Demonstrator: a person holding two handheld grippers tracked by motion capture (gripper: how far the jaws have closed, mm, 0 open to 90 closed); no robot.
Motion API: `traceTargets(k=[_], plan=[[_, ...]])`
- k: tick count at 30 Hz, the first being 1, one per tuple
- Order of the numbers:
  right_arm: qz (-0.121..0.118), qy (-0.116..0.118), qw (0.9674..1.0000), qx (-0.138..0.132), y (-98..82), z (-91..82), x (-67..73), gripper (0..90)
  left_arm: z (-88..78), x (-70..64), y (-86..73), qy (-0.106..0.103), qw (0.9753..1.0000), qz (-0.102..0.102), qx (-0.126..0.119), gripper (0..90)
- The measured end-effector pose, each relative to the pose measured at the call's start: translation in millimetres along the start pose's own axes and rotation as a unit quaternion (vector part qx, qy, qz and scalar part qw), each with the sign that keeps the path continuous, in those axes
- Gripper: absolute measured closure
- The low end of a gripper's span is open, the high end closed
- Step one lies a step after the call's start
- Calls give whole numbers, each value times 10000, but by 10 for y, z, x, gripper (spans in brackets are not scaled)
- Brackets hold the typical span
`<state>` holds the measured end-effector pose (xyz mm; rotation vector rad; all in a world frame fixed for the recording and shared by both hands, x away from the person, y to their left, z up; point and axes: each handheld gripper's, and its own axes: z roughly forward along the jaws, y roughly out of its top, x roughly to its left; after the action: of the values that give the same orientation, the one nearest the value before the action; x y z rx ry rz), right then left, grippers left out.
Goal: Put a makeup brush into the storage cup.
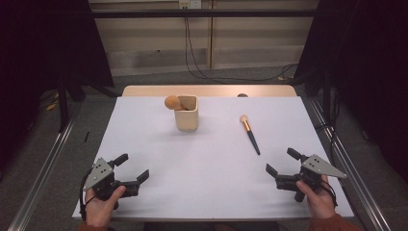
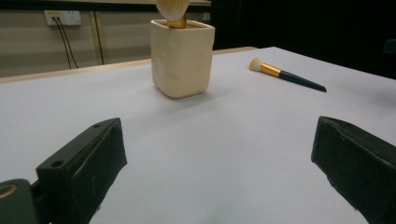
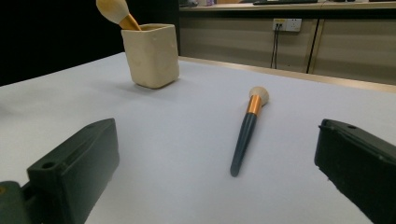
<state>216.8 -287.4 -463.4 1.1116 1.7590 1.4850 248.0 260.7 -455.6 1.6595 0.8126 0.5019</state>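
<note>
Your brush point(image 1: 250, 134) lies flat on the white bench point(image 1: 202, 183). Its fluffy end points away from you, its dark handle back toward your right tool point(image 1: 280, 162). Both your tools are wide open, grasping nothing. Your left tool point(image 1: 133, 167) is well apart.

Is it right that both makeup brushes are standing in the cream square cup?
Not quite. One fluffy makeup brush stands in the cream square cup. The other, a dark-handled brush with a gold band, lies flat on the white table, as the high view shows.
</note>
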Motion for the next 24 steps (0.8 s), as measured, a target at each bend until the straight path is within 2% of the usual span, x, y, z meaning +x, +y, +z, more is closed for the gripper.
traceTargets(k=[2, 6, 10, 13, 15, 16, 24], plan=[[-5, -2, 10000, 13, -5, -1, 0, 0, 7, 3, -9, -24, 10000, -67, 24, 39], [-23, 103, 9999, 65, -6, -10, -12, 0, 6, 4, -4, -55, 10000, -41, 0, 39], [7, 148, 9999, 30, 6, -11, -22, 0, -9, 20, -17, 5, 10000, -95, -13, 39], [32, 151, 9999, 26, 17, 18, -11, 0, -7, 24, -28, -22, 10000, -79, 17, 38], [7, 136, 9999, 38, 22, 45, -10, 0, -12, 16, -26, -133, 9999, -13, -49, 36], [-9, 119, 9999, 30, 27, 56, -11, 0, -14, 8, -21, -120, 9999, -3, -79, 36], [69, 127, 9999, 8, 79, 116, -24, 2, -25, -2, -36, -73, 9998, -151, -53, 36]])
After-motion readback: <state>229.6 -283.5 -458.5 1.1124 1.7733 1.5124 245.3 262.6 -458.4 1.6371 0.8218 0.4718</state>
